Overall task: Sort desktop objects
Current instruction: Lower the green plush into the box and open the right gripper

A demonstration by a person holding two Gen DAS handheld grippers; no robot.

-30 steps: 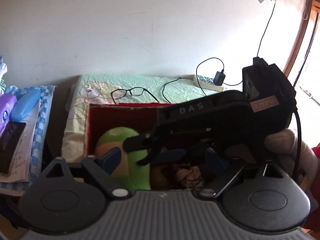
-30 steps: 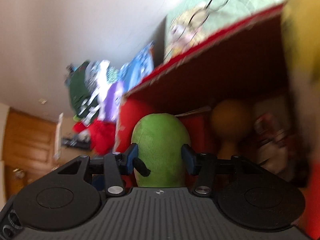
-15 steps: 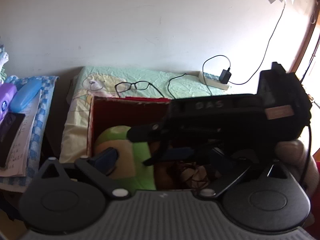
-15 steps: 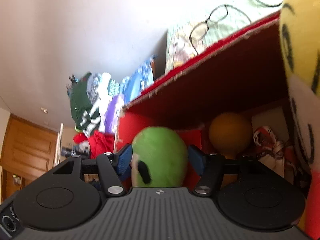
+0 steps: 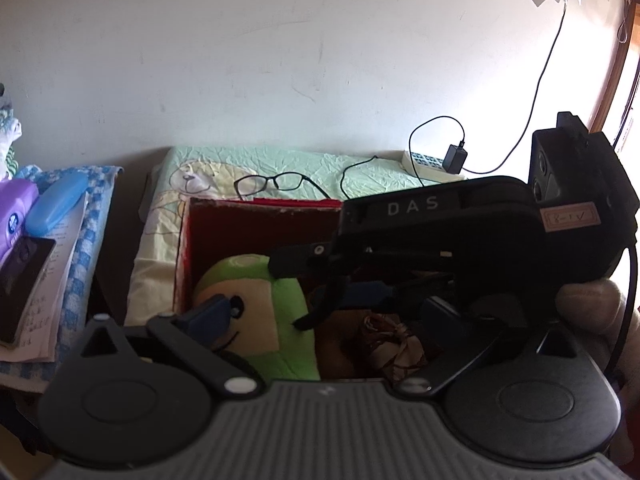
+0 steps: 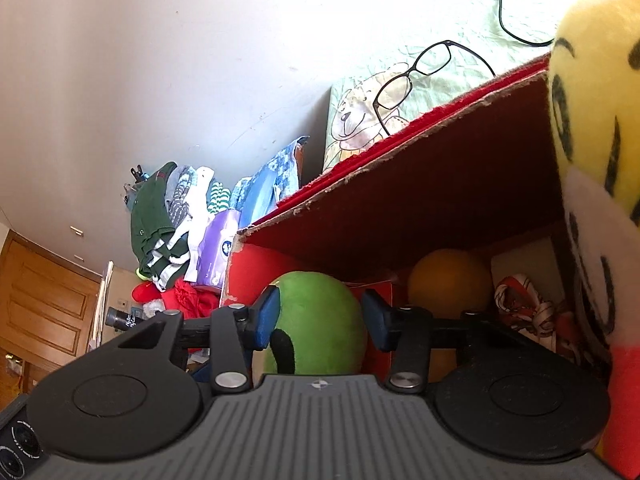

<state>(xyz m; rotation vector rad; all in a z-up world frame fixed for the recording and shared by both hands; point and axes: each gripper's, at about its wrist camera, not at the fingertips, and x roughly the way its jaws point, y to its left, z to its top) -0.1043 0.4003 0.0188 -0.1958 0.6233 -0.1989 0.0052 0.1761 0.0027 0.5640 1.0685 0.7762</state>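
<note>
Inside the red cardboard box point(image 6: 420, 200) sits a round green plush toy point(image 6: 320, 320), the right gripper point(image 6: 320, 316) jaws spread around it; only the left view shows its face, the left gripper point(image 5: 324, 316) released.

yellow plush point(image 6: 592, 120) cut by right edge, right gripper point(image 5: 400, 292) hiding box point(image 5: 256, 232) contents

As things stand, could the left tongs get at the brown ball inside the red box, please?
Probably not directly: the right tongs reach across the red box above the brown ball, and the green plush toy lies beside it.
</note>
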